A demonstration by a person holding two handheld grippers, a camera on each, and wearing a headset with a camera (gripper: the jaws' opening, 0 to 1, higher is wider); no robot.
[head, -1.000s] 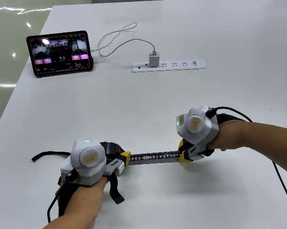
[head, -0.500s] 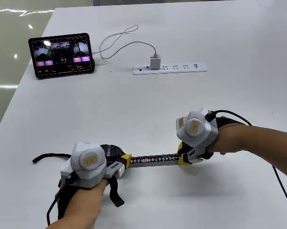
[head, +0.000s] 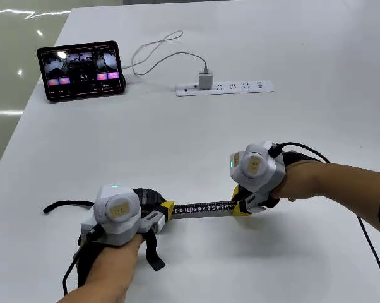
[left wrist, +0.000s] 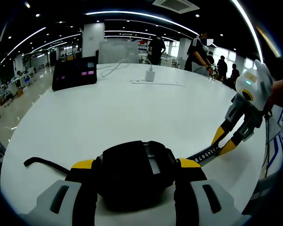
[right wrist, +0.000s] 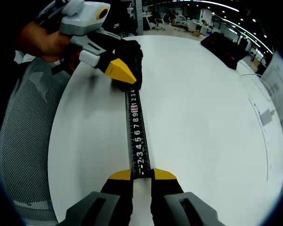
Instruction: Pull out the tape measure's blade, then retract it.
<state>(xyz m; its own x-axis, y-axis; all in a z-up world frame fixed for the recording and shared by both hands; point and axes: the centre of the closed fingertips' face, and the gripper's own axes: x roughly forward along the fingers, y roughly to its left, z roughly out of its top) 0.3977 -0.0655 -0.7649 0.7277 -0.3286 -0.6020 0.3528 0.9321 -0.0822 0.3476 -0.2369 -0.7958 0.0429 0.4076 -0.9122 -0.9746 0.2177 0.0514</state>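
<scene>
The jaws of the left gripper (left wrist: 136, 165) are clenched on either side of the black tape measure case (left wrist: 132, 183), which sits low over the white tabletop (head: 196, 145) at the near edge; the jaws of the right gripper (right wrist: 142, 175) are pinched on the free end of the blade (right wrist: 135, 132); the blade runs straight between the two grippers, numbered face up; whether it touches the tabletop I cannot tell; a black strap (head: 64, 203) lies beside the left gripper; farther back are a tablet (head: 83, 69) with its screen lit, and a power strip (head: 225, 88) with a white charger (head: 204, 80) plugged in.
</scene>
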